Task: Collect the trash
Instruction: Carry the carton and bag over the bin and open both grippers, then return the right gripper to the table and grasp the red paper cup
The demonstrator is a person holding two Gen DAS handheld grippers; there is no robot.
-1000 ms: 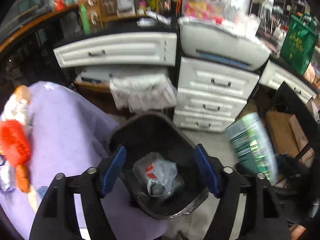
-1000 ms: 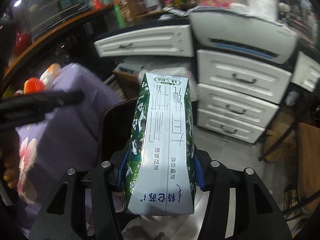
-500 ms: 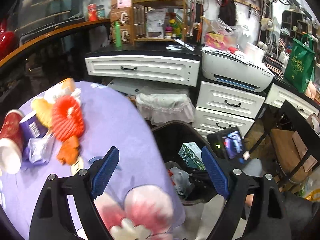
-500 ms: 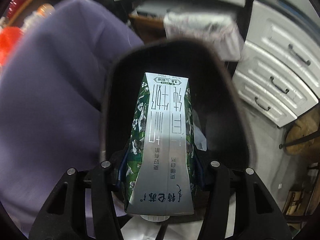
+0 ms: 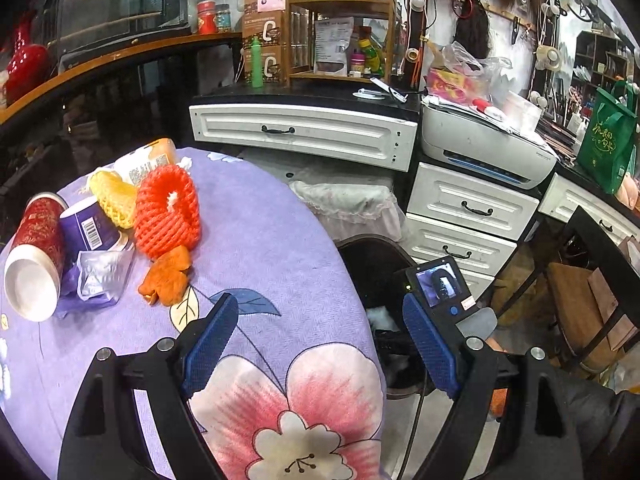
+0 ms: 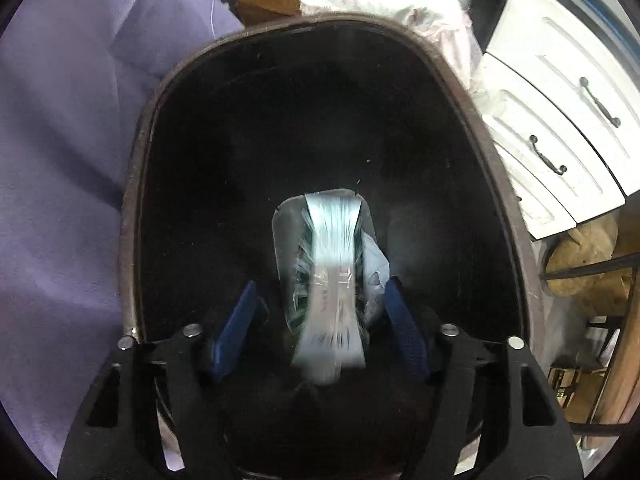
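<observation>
Right hand-held gripper poised over the mouth of the black trash bin, blue pads spread wide with clear gaps to either side of the milk carton — nothing pinched. Carton blurred, white and green, inside the bin's dark interior, between the pads but touching neither as far as can be told; a scrap of pale plastic just beside it on the right. Purple cloth hanging at the bin's left, white drawers at its right. Left hand-held gripper likewise spread and empty, held above the edge of the counter, which wears a purple cloth printed with a big pink flower. More rubbish lying on the far left of that cloth, well apart from the pads: a red paper cup tipped on its side, a purple cup touching it, a crumpled silver wrapper, a red foam fruit net, a yellow net behind it, and orange peel just in front. Bin seen beyond the counter's right edge, with the other gripper's small screen above it.
</observation>
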